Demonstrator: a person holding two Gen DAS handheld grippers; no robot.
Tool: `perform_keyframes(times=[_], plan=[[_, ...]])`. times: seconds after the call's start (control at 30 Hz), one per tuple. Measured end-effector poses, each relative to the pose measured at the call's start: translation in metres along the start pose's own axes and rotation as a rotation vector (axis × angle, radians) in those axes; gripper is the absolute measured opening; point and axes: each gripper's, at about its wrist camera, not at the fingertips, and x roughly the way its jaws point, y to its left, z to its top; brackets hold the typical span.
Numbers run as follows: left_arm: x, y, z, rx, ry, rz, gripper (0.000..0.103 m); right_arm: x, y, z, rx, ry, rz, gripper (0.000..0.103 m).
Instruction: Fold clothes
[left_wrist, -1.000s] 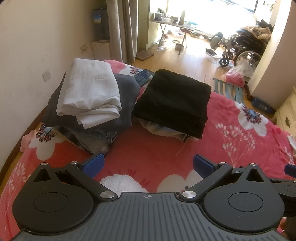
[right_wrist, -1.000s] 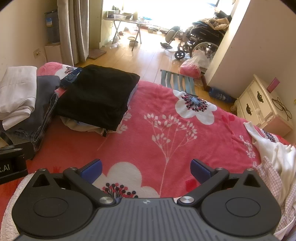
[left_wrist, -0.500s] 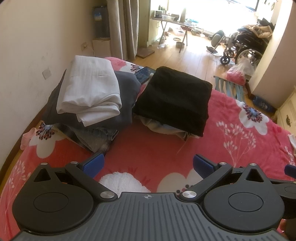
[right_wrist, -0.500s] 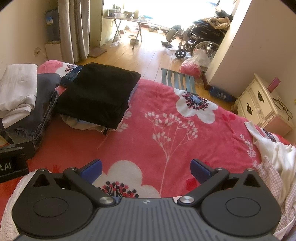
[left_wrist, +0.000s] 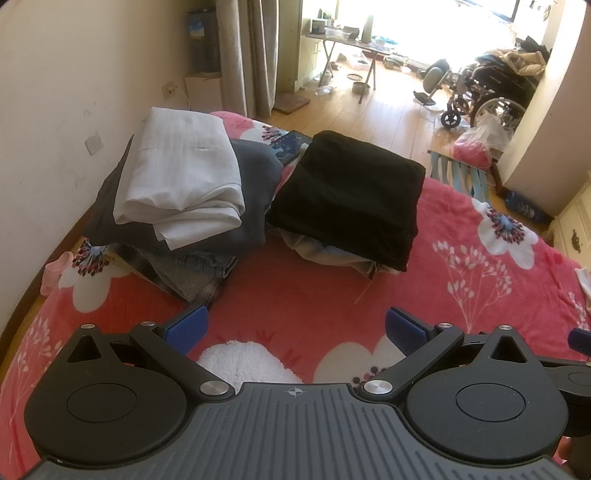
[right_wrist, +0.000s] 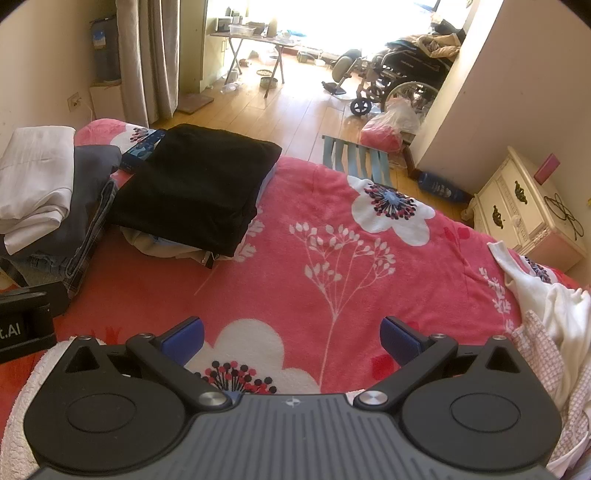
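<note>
Two stacks of folded clothes rest on the red flowered blanket (left_wrist: 314, 295). A white folded garment (left_wrist: 181, 177) tops the left stack, over grey and plaid pieces. A black folded garment (left_wrist: 351, 195) tops the stack beside it, also seen as the black garment (right_wrist: 195, 188) in the right wrist view. Loose white and pink-checked clothes (right_wrist: 546, 325) lie bunched at the right edge. A white fluffy fabric (left_wrist: 243, 362) sits just under my left gripper (left_wrist: 295, 328), which is open and holds nothing. My right gripper (right_wrist: 291, 338) is open over the bare blanket (right_wrist: 332, 266).
A wall runs along the bed's left side. Beyond the bed's far edge are a wooden floor, a wheelchair (right_wrist: 399, 81), a folding table (right_wrist: 255, 37) and a striped stool (right_wrist: 354, 158). A cream nightstand (right_wrist: 524, 210) stands to the right. The left tool's body (right_wrist: 22, 325) shows at left.
Both views have shifted slightly, with the clothes stacks sitting a touch lower in frame. Both grippers stay open and empty.
</note>
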Motion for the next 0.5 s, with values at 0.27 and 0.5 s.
perform_keyframes(times=[0.27, 0.5], plan=[[0.0, 0.0004, 0.0005, -0.001, -0.001, 0.0, 0.103, -0.0003, 0.0009, -0.0001, 0.0, -0.003, -0.001, 0.103], [0.0002, -0.0004, 0.0005, 0.003, 0.001, 0.004, 0.103, -0.0009, -0.0005, 0.0003, 0.002, -0.002, -0.001, 0.103]])
